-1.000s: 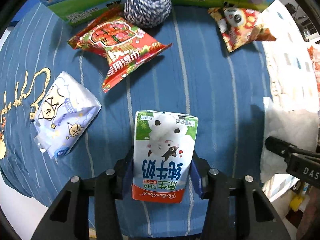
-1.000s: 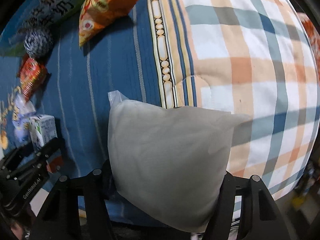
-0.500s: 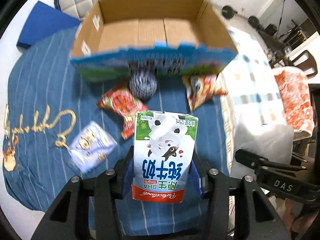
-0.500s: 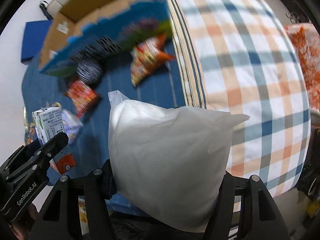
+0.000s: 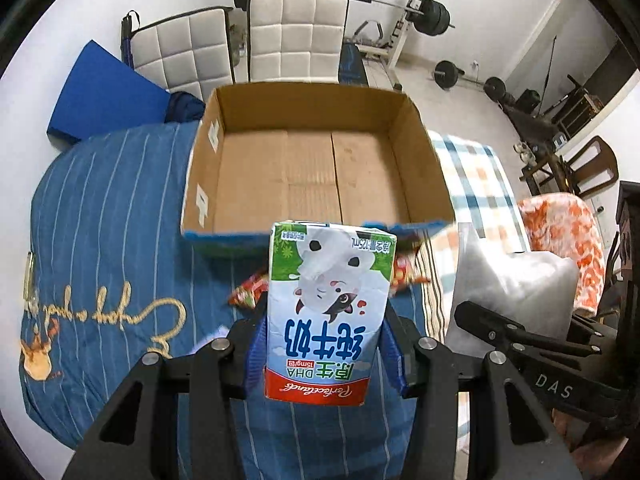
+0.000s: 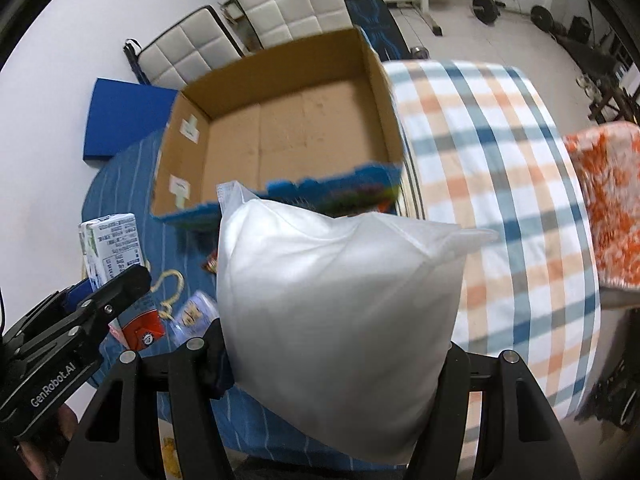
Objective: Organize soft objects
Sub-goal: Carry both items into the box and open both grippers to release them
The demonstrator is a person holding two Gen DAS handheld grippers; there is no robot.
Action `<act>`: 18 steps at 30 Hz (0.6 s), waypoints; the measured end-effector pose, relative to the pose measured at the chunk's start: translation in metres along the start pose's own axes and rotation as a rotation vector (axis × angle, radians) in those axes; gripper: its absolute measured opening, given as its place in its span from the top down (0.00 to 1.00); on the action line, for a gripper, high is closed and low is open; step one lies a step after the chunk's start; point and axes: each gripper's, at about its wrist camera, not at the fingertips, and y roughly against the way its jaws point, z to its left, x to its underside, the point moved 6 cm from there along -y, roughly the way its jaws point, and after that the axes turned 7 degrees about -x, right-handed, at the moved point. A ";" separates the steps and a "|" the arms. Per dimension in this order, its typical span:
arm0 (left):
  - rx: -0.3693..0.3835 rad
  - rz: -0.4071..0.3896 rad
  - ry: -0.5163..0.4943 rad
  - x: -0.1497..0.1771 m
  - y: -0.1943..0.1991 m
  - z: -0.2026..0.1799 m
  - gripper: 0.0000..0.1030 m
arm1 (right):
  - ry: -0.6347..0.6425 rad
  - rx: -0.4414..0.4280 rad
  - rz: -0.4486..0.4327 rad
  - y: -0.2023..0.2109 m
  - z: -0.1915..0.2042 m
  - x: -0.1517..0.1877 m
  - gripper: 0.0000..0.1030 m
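My left gripper is shut on a green and white milk carton, held upside down and raised above the blue bedspread. My right gripper is shut on a puffy white plastic-wrapped pillow, also raised. An open, empty cardboard box stands ahead on the bed, beyond both grippers; it also shows in the right wrist view. The carton and left gripper show at the left of the right wrist view. The pillow shows at the right of the left wrist view.
Red snack packs lie on the bedspread below the carton, mostly hidden. A small pale packet lies by the pillow. A plaid quilt covers the bed's right side, with an orange blanket beyond. White padded chairs and gym weights stand behind.
Both grippers have risen and tilted up from the bedspread with their loads. The view went from the snack packs and yarn ball to the open box and the room behind.
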 end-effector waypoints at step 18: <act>0.092 0.086 0.143 -0.137 -0.074 0.012 0.56 | 0.032 -0.063 0.034 -0.080 -0.011 -0.186 0.36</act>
